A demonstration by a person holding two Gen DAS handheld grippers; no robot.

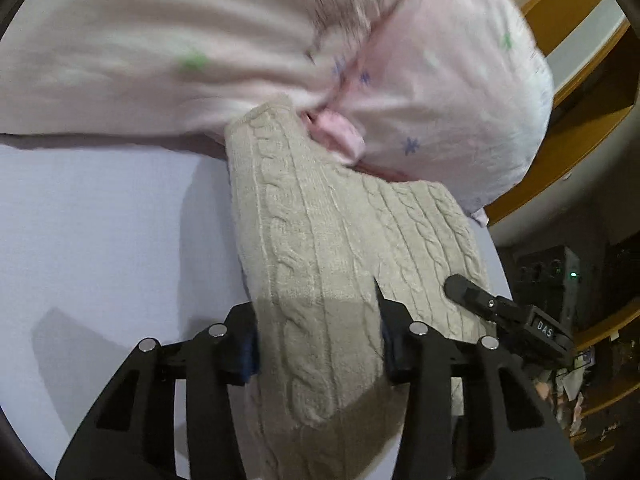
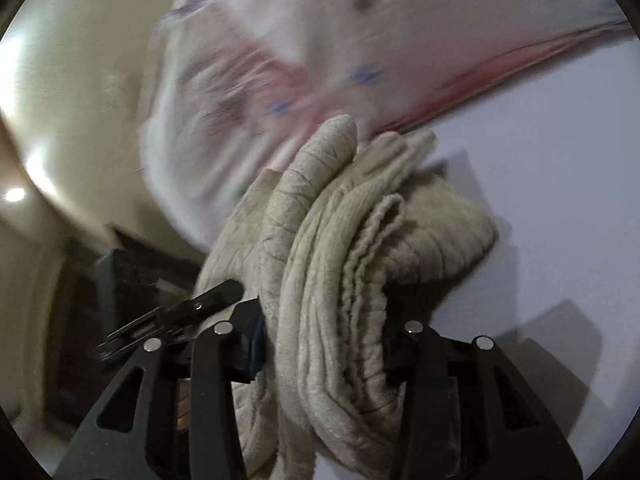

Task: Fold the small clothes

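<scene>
Right up close, the left gripper (image 1: 318, 344) is clamped on the beige knit sweater (image 1: 320, 248). Its two fingers squeeze a wide flap of it. The right gripper (image 2: 324, 344) is clamped on the same sweater (image 2: 332, 280) too, but it pinches a thick bunch of folded layers. The two grippers sit just beside each other, and each one shows up at the edge of the other's view. The sweater stretches away from both claws, long way pointing forward. Its far end touches the pink starry cloth (image 1: 240, 40). Under it all is the white table (image 1: 100, 220). I think the next move lays the sweater forward and down.
</scene>
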